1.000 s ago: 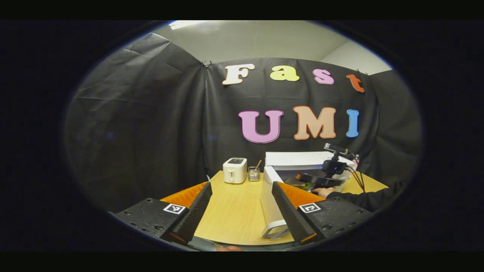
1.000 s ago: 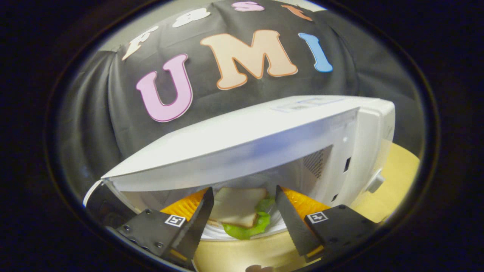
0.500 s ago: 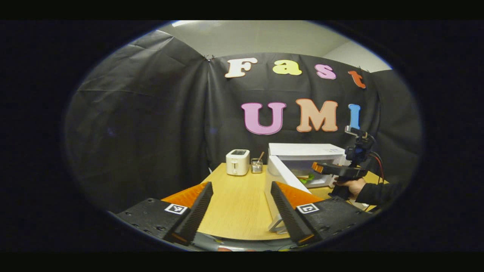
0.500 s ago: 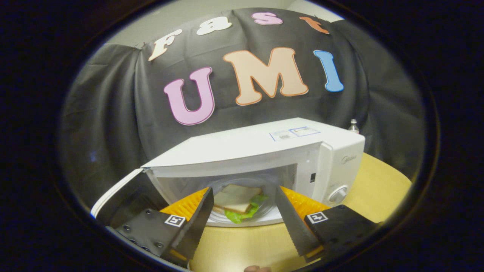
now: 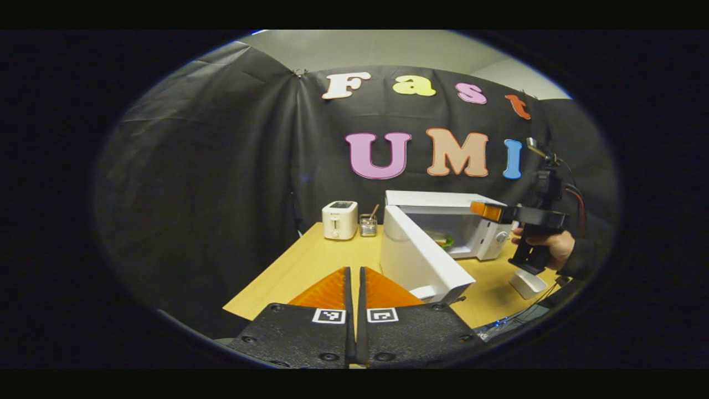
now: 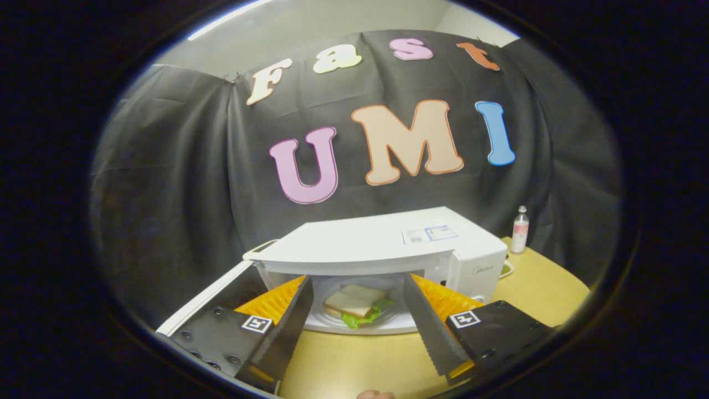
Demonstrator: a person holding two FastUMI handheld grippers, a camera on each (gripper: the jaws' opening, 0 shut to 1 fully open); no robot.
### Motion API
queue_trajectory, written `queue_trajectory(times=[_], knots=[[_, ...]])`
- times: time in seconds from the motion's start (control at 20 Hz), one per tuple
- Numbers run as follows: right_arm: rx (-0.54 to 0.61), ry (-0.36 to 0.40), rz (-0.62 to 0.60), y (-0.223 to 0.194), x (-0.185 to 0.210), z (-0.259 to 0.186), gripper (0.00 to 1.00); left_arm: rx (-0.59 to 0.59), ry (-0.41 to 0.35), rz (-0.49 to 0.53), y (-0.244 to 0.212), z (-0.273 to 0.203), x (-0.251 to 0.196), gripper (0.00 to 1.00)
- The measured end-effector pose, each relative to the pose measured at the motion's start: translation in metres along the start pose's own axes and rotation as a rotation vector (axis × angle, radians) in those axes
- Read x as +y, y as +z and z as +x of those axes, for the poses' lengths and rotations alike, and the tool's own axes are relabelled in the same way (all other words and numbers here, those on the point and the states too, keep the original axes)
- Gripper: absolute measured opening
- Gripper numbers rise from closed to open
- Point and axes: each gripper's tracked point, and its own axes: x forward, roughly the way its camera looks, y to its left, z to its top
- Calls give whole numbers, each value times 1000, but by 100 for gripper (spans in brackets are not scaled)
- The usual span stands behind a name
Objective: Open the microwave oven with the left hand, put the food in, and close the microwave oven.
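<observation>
The microwave oven point(image 6: 382, 244) stands toward the back of the wooden table point(image 6: 354, 366), its cavity facing the near edge and its long side running along the booth wall. Its door point(image 5: 421, 257) is swung wide on the hinge at the left, reaching out toward the table's front edge in the left gripper view, so the mouth of the cavity is unblocked. Inside, on the round glass tray point(image 6: 332, 321), lies the sandwich point(image 6: 354, 305): white bread slices with a green lettuce leaf poking out at the front, lying flat.

The right gripper point(image 6: 357, 310) hangs in front of the opening, back from it, fingers spread wide with nothing between them; bare tabletop lies between it and the oven. In the left gripper view a hand point(image 5: 545, 244) holds it off the oven's right front corner, above the table.

The left gripper point(image 5: 354, 291) sits over the table's near edge, just beside the door's outer end, its fingers closed together on nothing.

A white toaster point(image 5: 340, 219) and a small glass jar point(image 5: 367, 224) stand near the back left corner. A small bottle point(image 6: 519, 229) stands by the back right, beside the oven.
</observation>
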Motion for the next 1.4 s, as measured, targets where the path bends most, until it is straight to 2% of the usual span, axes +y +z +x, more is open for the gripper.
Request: queue_trajectory(times=[0.25, 0.65, 0.9, 1.4], knots=[[-97, 3, -19, 59, -10, -16, 91, 46, -41, 31, -29, 12, -10, 0], [-145, -52, -7, 105, -40, -32, 91, 131, -103, 28, -72, 25, -28, 0], [-172, -100, -41, 117, -67, -42, 91, 133, -166, 30, -73, 30, -44, 0], [-178, -144, -81, 125, -97, -65, 91, 121, -344, 90, -68, 52, -121, 0]])
